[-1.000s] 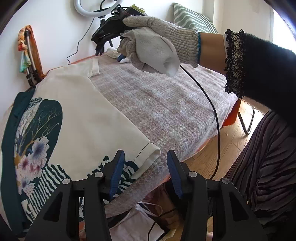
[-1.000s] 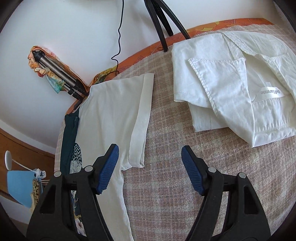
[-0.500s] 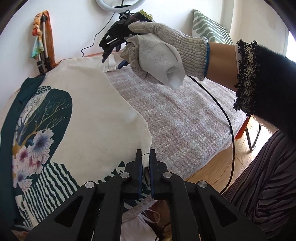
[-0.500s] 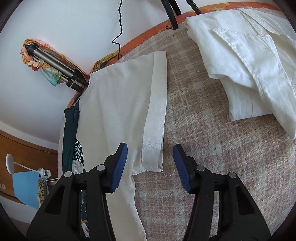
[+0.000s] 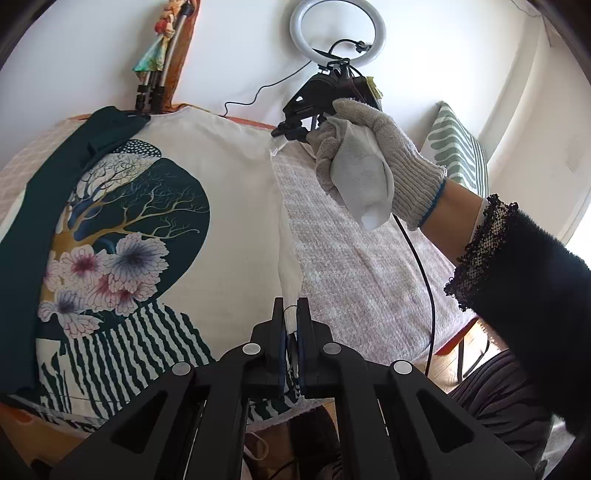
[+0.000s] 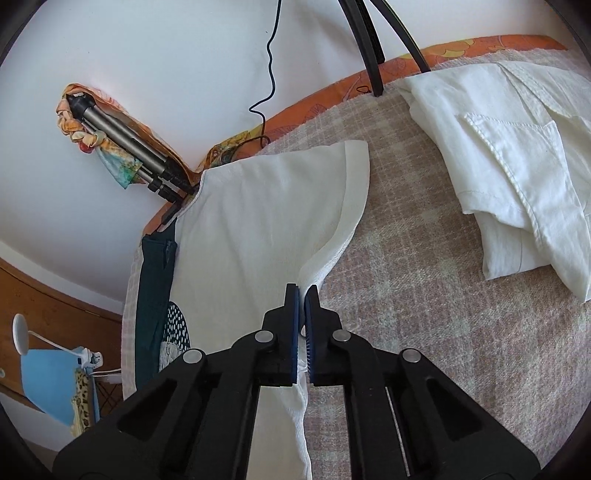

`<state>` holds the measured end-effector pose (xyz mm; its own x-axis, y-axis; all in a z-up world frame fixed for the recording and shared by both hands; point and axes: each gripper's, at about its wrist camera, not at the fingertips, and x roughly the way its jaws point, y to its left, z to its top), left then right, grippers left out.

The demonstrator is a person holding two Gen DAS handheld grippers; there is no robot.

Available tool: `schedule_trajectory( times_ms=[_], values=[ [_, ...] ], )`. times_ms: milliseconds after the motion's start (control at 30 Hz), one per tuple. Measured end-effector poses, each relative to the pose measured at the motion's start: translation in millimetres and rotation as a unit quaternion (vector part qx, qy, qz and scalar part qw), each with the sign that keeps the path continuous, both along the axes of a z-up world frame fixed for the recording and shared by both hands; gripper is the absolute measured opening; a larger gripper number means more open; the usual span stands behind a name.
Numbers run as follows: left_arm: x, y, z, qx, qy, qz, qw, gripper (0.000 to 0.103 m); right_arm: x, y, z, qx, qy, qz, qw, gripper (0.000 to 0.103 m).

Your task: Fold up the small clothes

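A cream top (image 5: 229, 206) with a dark green tree-and-flower print and green trim lies flat on the checked pink cover. My left gripper (image 5: 291, 317) is shut on the top's right side edge near the hem. My right gripper (image 6: 302, 299) is shut on the same edge near the sleeve (image 6: 347, 199). In the left wrist view the right gripper (image 5: 291, 129) shows at the far end of that edge, held by a gloved hand (image 5: 373, 162). The edge between both grippers is lifted into a taut ridge.
A folded white shirt (image 6: 517, 166) lies on the cover to the right. A tripod (image 6: 125, 147) leans on the wall at the back left, a ring light (image 5: 338, 35) stands behind the table. A striped cushion (image 5: 458, 158) is at the right. The table's front edge (image 5: 454, 332) drops to a wooden floor.
Both grippers closed on the top's right edge: the left one half a second ago, the right one just now. The edge has lifted and pulled straight between them.
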<state>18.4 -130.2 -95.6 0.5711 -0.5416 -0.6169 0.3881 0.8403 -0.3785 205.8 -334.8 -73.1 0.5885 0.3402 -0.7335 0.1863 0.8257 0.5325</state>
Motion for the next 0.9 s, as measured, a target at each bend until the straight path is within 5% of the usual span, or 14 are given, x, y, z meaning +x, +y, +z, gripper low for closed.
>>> schedule_trajectory(
  times_ms=[333, 667, 900],
  values=[
    [2.5, 55.3, -9.8, -0.053, 0.031, 0.065, 0.9960, 0.003, 32.7, 85.3, 24.1, -0.034, -0.036, 0.068, 0.997, 0.004],
    [0.1, 103.3, -22.5, -0.043, 0.037, 0.122, 0.9909, 0.003, 51.2, 199.2, 7.6, -0.091, -0.042, 0.150, 0.984, 0.004],
    [-1.6, 125.2, -35.0, -0.035, 0.051, 0.146, 0.9873, 0.003, 58.2, 241.8, -12.7, -0.123, -0.029, 0.176, 0.976, 0.004]
  ],
)
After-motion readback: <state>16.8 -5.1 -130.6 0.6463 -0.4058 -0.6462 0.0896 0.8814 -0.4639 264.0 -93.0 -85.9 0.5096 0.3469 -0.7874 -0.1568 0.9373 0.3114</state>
